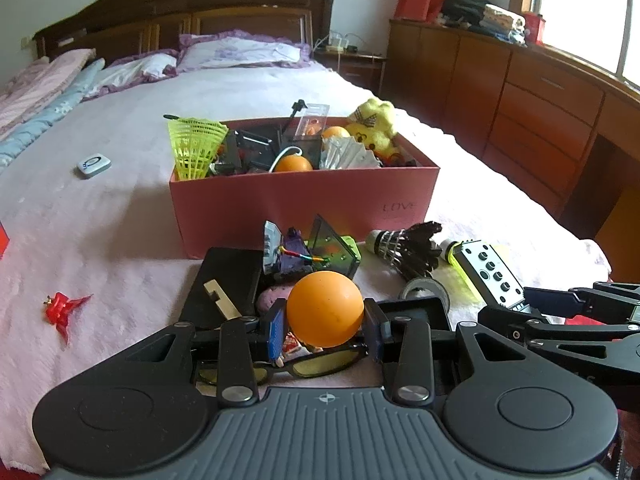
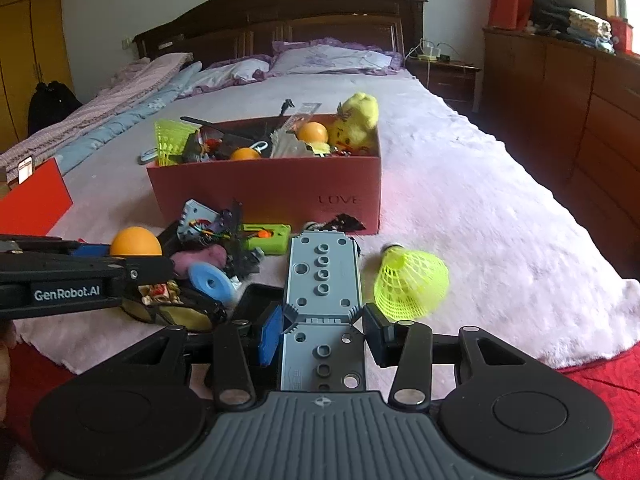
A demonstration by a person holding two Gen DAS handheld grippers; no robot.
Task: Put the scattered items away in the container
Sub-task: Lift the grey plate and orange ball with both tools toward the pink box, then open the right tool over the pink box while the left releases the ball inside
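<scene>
My left gripper is shut on an orange ball, held just above a heap of small items on the bed. The right wrist view shows the same ball at its left. My right gripper is shut on a grey studded building plate, its pads pressing the plate's long edges. That plate appears at the right of the left wrist view. Beyond both stands the pink cardboard box, full of toys, among them a yellow plush and orange balls.
Loose on the pale blanket lie a black shuttlecock, a yellow-green shuttlecock, sunglasses, a green block, a blue disc, a red toy and a small white device. A red lid lies left; wooden cabinets stand right.
</scene>
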